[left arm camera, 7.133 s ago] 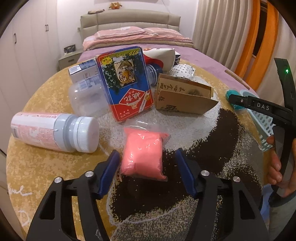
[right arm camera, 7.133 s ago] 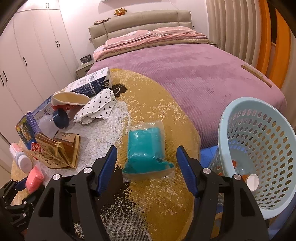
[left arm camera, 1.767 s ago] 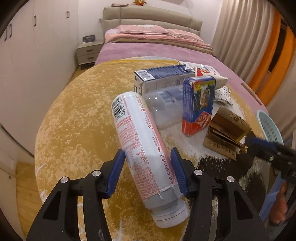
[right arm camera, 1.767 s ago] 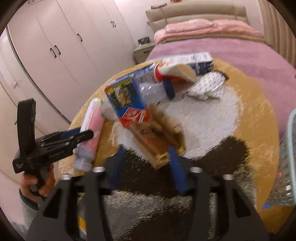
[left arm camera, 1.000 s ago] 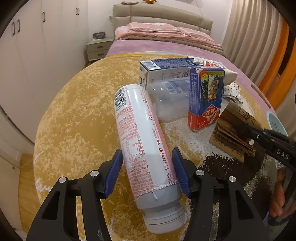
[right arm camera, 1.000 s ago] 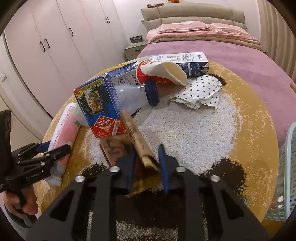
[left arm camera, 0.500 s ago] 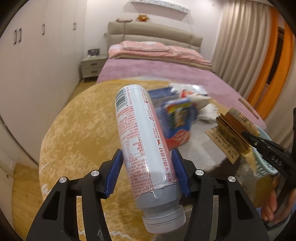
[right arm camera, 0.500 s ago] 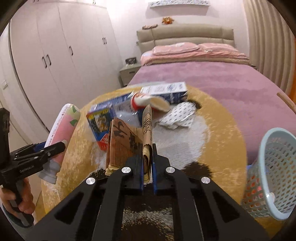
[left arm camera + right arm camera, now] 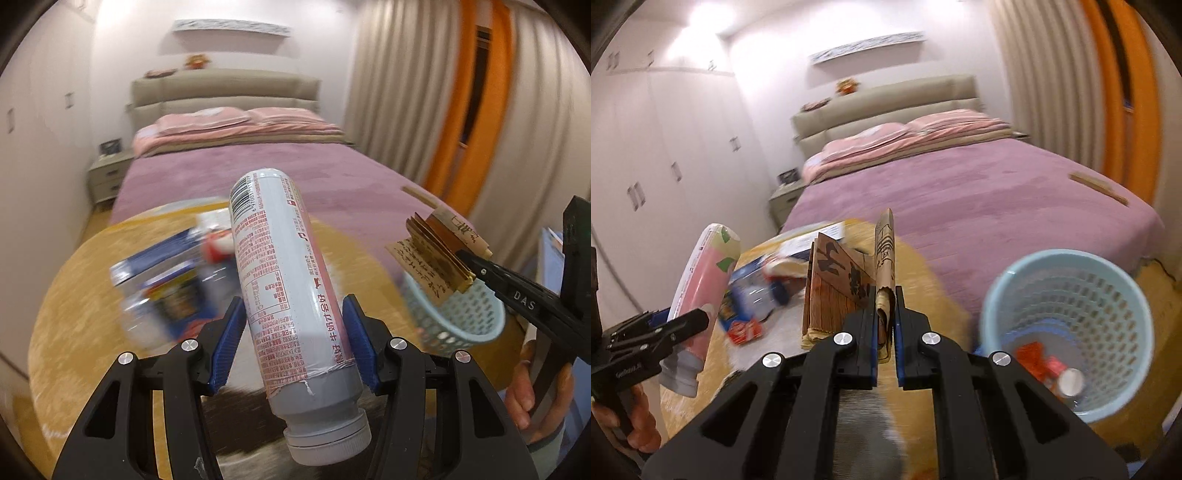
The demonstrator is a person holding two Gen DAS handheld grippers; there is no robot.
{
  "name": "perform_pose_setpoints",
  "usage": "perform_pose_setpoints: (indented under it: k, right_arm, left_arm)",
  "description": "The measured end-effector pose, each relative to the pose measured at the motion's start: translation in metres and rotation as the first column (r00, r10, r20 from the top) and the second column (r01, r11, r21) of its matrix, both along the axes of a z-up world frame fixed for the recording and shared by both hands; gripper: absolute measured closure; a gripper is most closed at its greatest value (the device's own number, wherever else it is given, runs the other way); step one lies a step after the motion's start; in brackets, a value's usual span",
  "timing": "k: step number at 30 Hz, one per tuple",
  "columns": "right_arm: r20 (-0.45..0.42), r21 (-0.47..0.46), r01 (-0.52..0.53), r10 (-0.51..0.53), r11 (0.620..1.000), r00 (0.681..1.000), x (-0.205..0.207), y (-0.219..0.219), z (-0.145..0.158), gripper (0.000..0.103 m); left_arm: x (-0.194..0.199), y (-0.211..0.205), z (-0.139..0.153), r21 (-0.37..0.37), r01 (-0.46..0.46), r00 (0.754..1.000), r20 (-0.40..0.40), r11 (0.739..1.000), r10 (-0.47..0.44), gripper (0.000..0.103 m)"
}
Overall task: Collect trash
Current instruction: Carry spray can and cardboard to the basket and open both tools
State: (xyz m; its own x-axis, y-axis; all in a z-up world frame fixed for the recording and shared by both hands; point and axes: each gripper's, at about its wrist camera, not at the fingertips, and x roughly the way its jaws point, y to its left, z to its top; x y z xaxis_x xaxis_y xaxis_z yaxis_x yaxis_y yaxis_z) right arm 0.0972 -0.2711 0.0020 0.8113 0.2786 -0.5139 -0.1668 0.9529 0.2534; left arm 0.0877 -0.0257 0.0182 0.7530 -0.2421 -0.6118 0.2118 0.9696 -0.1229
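My left gripper is shut on a tall pink and grey bottle, held in the air with its grey cap toward the camera; the same bottle shows at the left of the right wrist view. My right gripper is shut on a folded brown paper bag with black writing, lifted off the rug. That paper bag hangs over the light blue basket in the left wrist view. The basket stands at lower right with some trash inside.
Blurred trash stays on the round yellow rug: a blue carton, a blue and red box, a clear bottle. A purple bed lies behind, white wardrobes on the left, curtains on the right. A hand holds the right gripper's handle.
Both grippers have risen off the rug and swung right toward the basket, each carrying its item. The right gripper's jaws have pinched fully onto the paper bag. The remaining trash has dropped back left.
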Motion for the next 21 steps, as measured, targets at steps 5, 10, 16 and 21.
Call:
perform_pose_setpoints:
  k: [5, 10, 16, 21]
  right_arm:
    - [-0.019, 0.036, 0.134, -0.134, 0.990, 0.991, -0.002, -0.058, -0.005, 0.098]
    - [-0.068, 0.055, 0.271, -0.267, 0.961, 0.961, -0.003, -0.113, -0.019, 0.098]
    - [-0.184, 0.055, 0.397, -0.381, 0.916, 0.906, 0.015, -0.165, -0.049, 0.098]
    - [-0.253, 0.041, 0.452, -0.428, 0.891, 0.868, 0.032, -0.191, -0.074, 0.098]
  left_arm:
    - [0.017, -0.053, -0.001, -0.004, 0.116, 0.993, 0.005, 0.993, -0.116, 0.050]
    - [0.037, -0.115, -0.008, -0.013, 0.234, 0.972, -0.020, 0.972, -0.234, 0.050]
    - [0.062, -0.178, -0.027, -0.016, 0.347, 0.935, -0.077, 0.938, -0.347, 0.050]
    - [0.086, -0.223, -0.049, -0.010, 0.409, 0.905, -0.126, 0.913, -0.407, 0.050]
